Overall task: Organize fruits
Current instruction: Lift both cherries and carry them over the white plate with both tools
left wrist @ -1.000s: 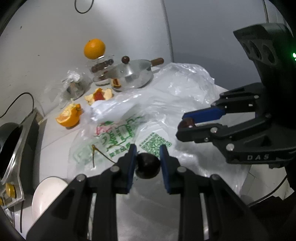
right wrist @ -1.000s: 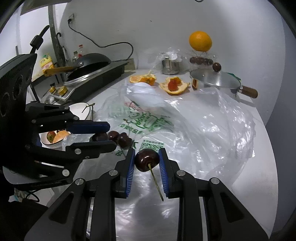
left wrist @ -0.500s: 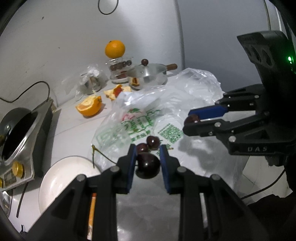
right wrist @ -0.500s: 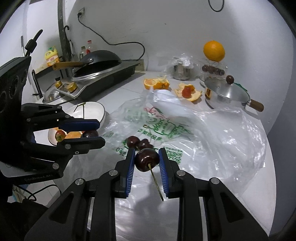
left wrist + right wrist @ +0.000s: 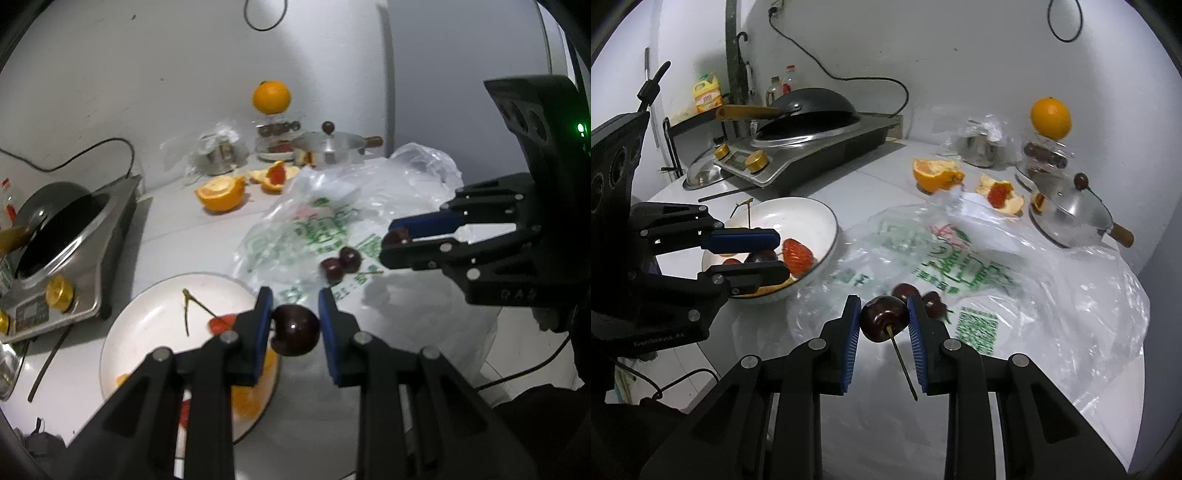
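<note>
My left gripper [image 5: 294, 320] is shut on a dark cherry [image 5: 295, 329], held just over the right rim of the white plate [image 5: 147, 325]; it also shows in the right wrist view [image 5: 753, 254]. The plate [image 5: 820, 218] holds a strawberry [image 5: 798, 256], orange pieces and a loose stem. My right gripper [image 5: 882, 319] is shut on a second dark cherry [image 5: 884, 318] with its stem pointing back, above the plastic bag [image 5: 1015, 280]. Two more cherries [image 5: 340, 264] lie on the bag.
A stove with a black wok [image 5: 809, 110] stands at the left. Orange halves and peel [image 5: 221, 190], a lidded steel pot [image 5: 1067, 210], a glass jar with an orange on top [image 5: 271, 98] and a wrapped steel cup [image 5: 219, 151] stand along the wall.
Both grippers have swung left with their cherries. The left one has gone from over the bag to the plate's rim. The plate is now in full view.
</note>
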### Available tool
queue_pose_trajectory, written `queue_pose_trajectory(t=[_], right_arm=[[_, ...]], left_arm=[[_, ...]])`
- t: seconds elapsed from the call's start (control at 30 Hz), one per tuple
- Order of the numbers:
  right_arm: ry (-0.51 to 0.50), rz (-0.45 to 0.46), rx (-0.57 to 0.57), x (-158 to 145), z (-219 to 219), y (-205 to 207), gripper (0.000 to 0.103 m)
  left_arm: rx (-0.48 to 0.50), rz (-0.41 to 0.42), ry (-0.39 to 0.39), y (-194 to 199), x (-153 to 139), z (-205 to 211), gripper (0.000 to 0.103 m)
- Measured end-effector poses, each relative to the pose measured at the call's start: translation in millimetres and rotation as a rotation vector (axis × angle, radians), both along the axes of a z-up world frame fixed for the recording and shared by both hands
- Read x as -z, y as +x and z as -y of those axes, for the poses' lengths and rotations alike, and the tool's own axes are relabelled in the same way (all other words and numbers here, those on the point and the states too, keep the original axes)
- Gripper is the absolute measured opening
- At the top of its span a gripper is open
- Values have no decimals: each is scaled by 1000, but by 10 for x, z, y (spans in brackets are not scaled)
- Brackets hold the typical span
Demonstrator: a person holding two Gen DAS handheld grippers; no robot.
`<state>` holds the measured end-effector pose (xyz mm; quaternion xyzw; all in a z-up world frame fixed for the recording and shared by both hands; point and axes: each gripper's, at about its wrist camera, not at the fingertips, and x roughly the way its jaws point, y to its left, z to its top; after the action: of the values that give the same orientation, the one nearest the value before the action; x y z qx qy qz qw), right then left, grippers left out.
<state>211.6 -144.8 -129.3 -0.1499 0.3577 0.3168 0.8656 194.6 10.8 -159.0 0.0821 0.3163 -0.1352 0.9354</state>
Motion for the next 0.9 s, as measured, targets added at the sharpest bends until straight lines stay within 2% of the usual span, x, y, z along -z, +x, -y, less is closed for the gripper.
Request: queue_pose_trajectory(t=[0.3,0.57,0.9], right_arm=[[-15,-6,-37,36,-314,-61,28],[-25,-11,-62,54,-461,-51,28],[-28,-23,-71,96,-541,35,28]], left_arm=[[-66,-13,-5,-94,74,-403,26],[-107,-19,-18,-84,154,-593,26],[-123,-14,-18,198,207,-710,26]])
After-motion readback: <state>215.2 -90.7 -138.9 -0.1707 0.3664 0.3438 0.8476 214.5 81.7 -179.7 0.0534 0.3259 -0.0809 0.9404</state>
